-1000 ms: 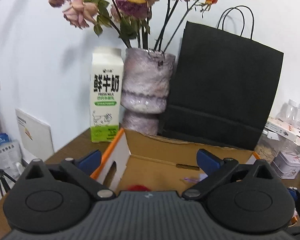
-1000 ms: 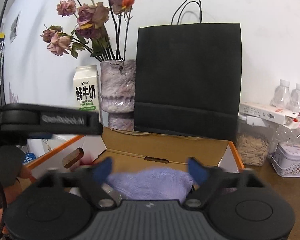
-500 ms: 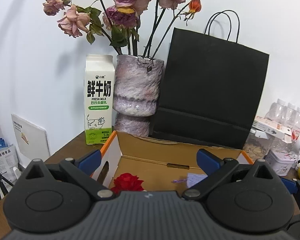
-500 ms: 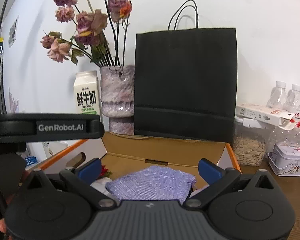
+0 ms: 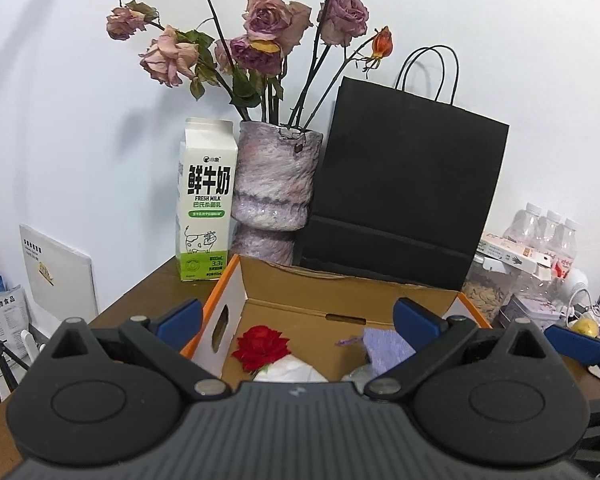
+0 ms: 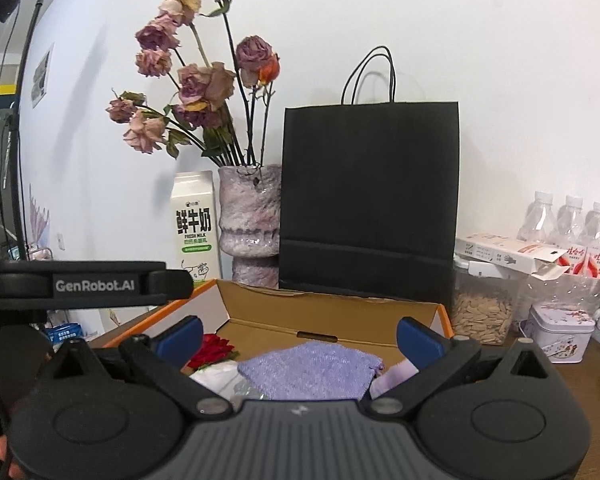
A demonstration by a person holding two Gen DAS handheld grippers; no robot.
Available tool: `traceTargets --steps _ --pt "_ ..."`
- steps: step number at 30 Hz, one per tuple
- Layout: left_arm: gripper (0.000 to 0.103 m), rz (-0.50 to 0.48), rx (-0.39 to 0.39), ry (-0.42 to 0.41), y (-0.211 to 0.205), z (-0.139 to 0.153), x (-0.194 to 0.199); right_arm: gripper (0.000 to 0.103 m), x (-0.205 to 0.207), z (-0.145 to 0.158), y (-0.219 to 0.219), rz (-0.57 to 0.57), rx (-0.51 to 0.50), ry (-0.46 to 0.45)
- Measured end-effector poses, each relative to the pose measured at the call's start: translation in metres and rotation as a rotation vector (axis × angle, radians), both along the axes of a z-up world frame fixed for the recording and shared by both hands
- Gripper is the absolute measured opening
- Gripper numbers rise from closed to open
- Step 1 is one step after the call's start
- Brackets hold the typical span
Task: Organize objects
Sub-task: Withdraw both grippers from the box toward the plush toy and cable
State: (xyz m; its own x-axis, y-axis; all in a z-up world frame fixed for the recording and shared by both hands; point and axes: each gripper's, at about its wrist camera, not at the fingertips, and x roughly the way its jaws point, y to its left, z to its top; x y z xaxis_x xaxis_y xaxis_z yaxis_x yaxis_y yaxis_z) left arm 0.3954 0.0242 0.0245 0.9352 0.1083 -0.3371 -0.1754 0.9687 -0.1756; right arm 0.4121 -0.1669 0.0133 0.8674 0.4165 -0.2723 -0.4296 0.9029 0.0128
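Purple cloth (image 6: 308, 374), knitted, flat in box (image 6: 340, 312)

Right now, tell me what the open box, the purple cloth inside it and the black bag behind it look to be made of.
Open box: corrugated cardboard, matte brown inside, white outside with orange edges; folded flaps and a slot show.
Purple cloth: soft knitted or terry fabric, judging by its nubby texture; fibre unclear.
Black bag: probably matte paper, standing stiff with a sharp crease and thin cord handles.
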Motion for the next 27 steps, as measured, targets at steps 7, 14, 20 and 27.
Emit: traceTargets --steps 7,14,20,27 --pt "0.103 -0.008 -0.005 -0.020 0.002 -0.006 -0.028 0.103 -0.029 0.001 -0.010 0.006 -0.008 -0.029" --pt "0.103 -0.061 0.013 -0.020 -0.002 -0.016 -0.054 0.103 -0.054 -0.007 -0.018 -0.001 -0.020 -0.026" --pt "0.103 -0.083 0.060 -0.041 -0.005 -0.021 -0.081 0.103 -0.079 -0.014 -0.023 -0.004 -0.006 -0.035" --pt "0.103 -0.084 0.061 -0.023 0.004 -0.031 -0.104 0.103 -0.105 -0.028 -0.027 -0.007 -0.020 -0.011"
